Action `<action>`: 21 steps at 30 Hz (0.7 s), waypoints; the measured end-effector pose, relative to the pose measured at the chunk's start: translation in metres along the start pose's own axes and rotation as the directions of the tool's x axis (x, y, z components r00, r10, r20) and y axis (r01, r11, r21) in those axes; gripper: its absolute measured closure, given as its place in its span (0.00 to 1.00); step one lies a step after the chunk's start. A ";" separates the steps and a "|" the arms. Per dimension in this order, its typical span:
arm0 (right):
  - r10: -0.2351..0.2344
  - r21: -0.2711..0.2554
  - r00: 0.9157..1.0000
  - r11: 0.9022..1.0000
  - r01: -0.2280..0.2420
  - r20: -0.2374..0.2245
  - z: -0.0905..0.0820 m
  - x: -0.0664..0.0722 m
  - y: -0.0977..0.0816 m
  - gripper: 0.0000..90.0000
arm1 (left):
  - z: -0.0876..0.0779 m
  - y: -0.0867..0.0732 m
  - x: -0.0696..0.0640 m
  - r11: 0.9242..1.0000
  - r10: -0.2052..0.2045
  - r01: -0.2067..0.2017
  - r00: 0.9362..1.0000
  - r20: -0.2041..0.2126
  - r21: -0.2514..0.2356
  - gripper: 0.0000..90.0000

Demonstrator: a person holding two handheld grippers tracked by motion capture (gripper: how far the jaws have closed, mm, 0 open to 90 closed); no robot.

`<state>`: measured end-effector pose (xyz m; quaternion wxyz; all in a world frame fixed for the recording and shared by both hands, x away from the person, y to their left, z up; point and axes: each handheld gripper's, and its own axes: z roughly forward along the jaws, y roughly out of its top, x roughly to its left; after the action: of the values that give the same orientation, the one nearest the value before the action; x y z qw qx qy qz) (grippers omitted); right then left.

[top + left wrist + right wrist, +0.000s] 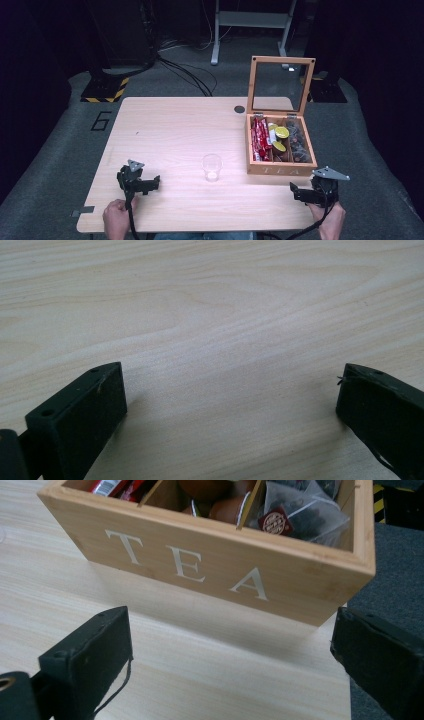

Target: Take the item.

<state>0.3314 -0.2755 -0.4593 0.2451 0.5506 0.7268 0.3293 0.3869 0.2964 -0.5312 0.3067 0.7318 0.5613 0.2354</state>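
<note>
— Left gripper point(150, 184) sits near the table's point(170, 125) front-left corner, our left hand point(118, 218) right at the front edge. In the left gripper view its jaws stand wide apart, released, with bare wood grain between them.

— And our right gripper point(298, 192)?

— Near the front-right corner, held by our right hand point(331, 222) just past the front edge. Its jaws are spread too, nothing between them. In the right gripper view the wooden tea box point(215, 565) stands just ahead, its lettered front wall facing us, and the right jaw hangs out over the table's right edge, above the grey floor point(385, 575).

— Where does the box stand?

— Hard by the right edge, about midway between front and back, glass lid point(279, 82) propped upright. Red packets point(259, 140) fill the left compartment, yellow-topped capsules point(280, 136) the middle one, dark sachets point(298, 142) the right, though we can't quite make out what those hold.

— Open room?

— We have a clear cup point(211, 167) standing alone toward the front edge, between the grippers and well apart from both. The whole left half and back of the table are bare wood, save a small dark round spot point(239, 109) near the back edge.
</note>
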 end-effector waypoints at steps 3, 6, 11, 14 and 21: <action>-0.013 -0.003 1.000 1.000 0.013 0.002 -0.003 -0.001 0.009 0.03 | 0.000 0.000 0.000 1.000 0.001 -0.001 1.000 -0.002 -0.004 0.00; -0.020 -0.005 1.000 1.000 0.020 0.003 -0.004 -0.001 0.015 0.03 | 0.000 0.000 0.000 1.000 0.000 0.000 1.000 -0.002 -0.004 0.00; -0.038 -0.008 0.999 0.999 0.038 0.000 -0.004 -0.004 0.029 0.03 | 0.000 0.000 0.000 1.000 0.000 0.000 1.000 0.000 -0.001 0.00; -0.047 -0.005 0.999 0.999 0.047 0.003 -0.001 -0.005 0.037 0.03 | 0.000 0.000 0.000 1.000 0.000 0.000 1.000 0.000 0.000 0.00; -0.049 0.002 0.999 0.999 0.049 -0.003 0.009 -0.011 0.052 0.07 | 0.000 0.000 0.000 1.000 0.001 -0.001 1.000 -0.001 -0.003 0.00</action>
<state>0.3745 -0.2752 -0.4268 0.2514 0.5323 0.7408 0.3235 0.3871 0.2964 -0.5314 0.3072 0.7314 0.5609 0.2369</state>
